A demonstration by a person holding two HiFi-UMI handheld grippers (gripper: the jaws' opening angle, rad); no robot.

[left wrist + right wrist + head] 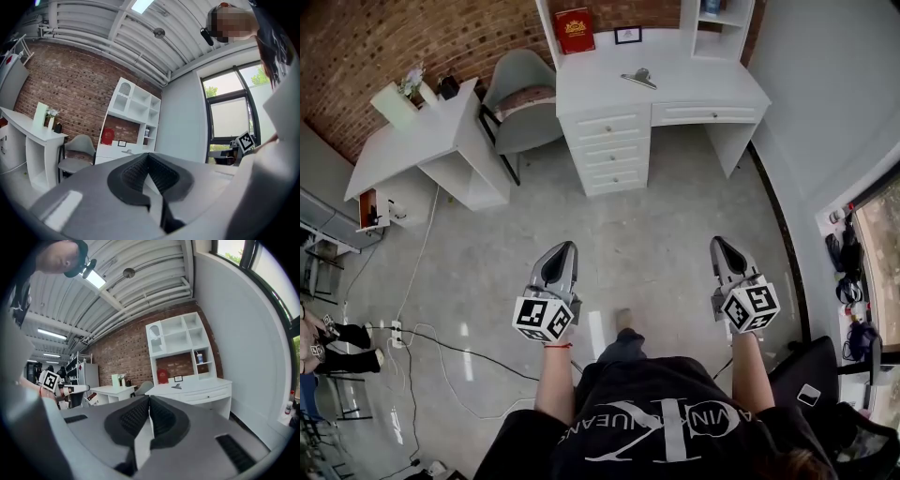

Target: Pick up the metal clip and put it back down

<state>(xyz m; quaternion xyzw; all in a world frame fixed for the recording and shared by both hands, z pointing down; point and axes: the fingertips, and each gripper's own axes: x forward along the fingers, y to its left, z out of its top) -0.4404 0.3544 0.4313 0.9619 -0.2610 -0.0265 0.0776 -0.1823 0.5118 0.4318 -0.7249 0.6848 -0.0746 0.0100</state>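
The metal clip [639, 79] lies on the white table [712, 84], and well short of that table, above a shirt [628, 384] lettered "JEANS", the left gripper [565, 251] and right gripper [719, 246] point level, jaws pressed together, empty.

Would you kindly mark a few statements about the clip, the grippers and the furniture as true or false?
1. The metal clip lies on the white desk. True.
2. The right gripper holds the clip. False: its jaws are together on nothing, far from the desk.
3. The left gripper has its jaws together and is empty. True.
4. In the head view, the grey chair stands to the right of that desk. False: it stands at the desk's left end.
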